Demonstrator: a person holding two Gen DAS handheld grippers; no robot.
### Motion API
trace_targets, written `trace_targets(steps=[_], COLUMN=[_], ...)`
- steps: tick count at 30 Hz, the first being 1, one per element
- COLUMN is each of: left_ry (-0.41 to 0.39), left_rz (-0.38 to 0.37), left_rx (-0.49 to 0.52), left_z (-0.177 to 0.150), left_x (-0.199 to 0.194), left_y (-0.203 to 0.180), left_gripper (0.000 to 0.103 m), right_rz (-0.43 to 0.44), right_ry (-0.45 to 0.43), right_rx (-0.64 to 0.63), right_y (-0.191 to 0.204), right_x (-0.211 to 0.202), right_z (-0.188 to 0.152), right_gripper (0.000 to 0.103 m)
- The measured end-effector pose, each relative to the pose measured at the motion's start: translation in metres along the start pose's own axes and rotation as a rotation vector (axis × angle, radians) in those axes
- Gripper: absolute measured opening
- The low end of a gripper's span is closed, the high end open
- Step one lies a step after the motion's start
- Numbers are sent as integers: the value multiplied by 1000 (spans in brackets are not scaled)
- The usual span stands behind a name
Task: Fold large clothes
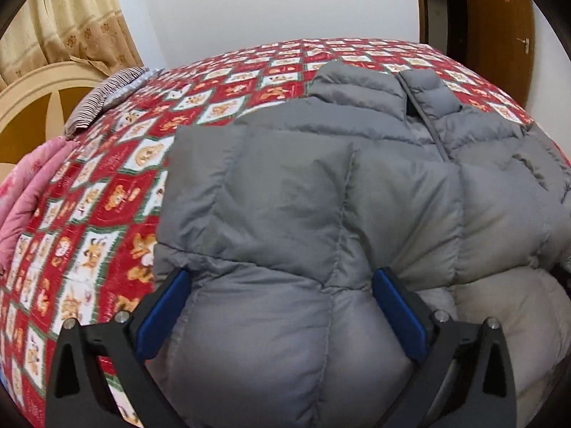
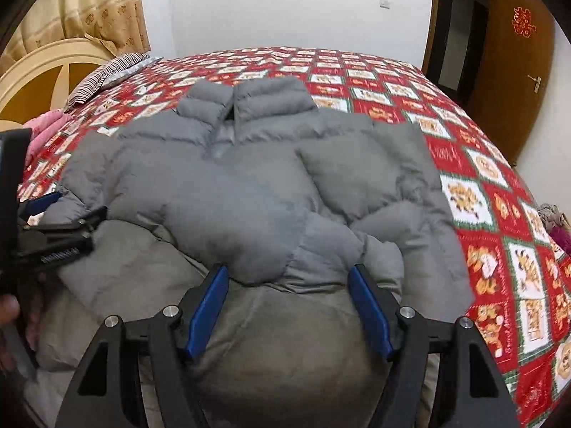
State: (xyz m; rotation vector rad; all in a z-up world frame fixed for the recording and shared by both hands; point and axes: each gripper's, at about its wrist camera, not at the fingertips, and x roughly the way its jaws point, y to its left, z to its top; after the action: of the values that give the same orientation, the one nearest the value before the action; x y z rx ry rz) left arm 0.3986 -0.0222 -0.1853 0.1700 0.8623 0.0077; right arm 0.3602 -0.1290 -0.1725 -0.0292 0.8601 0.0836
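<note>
Grey puffer jacket spread on the bed over a red patterned quilt, collar toward the far wall, hem bunched up near the cameras. Left hand-held gripper — fingers wide apart, straddling a puffy fold. Right hand-held gripper — likewise splayed around the hem, not pinching.

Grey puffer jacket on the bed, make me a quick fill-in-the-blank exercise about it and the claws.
1. The grey puffer jacket lies on a bedspread checked in white and ____.
2. Both the left claw and the right claw have their jaws ____, with jacket padding between them.
3. The jacket's collar points ____ from the claws.
4. The pads on the claws' fingers are coloured ____.

Missing words: red; open; away; blue
</note>
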Motion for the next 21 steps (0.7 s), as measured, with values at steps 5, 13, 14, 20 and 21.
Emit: trace_targets(steps=[5, 13, 14, 20, 21], left_ry=[-7, 33, 34, 47, 52], left_rz=[30, 1, -1, -21, -32], left_rx=[27, 9, 6, -8, -16], left_z=[-4, -3, -3, -4, -3], left_x=[3, 12, 13, 16, 17], left_y=[-9, -6, -6, -4, -2], left_gripper=[103, 103, 103, 103, 103], right_rz=[-15, -27, -27, -39, -41], right_ry=[-10, -14, -14, -15, -15], right_rx=[-6, -12, -12, -21, -22], right_y=[0, 3, 3, 4, 4], right_x=[10, 16, 17, 18, 18], right_z=[-10, -15, -15, -16, -16], right_gripper=[70, 70, 70, 70, 71])
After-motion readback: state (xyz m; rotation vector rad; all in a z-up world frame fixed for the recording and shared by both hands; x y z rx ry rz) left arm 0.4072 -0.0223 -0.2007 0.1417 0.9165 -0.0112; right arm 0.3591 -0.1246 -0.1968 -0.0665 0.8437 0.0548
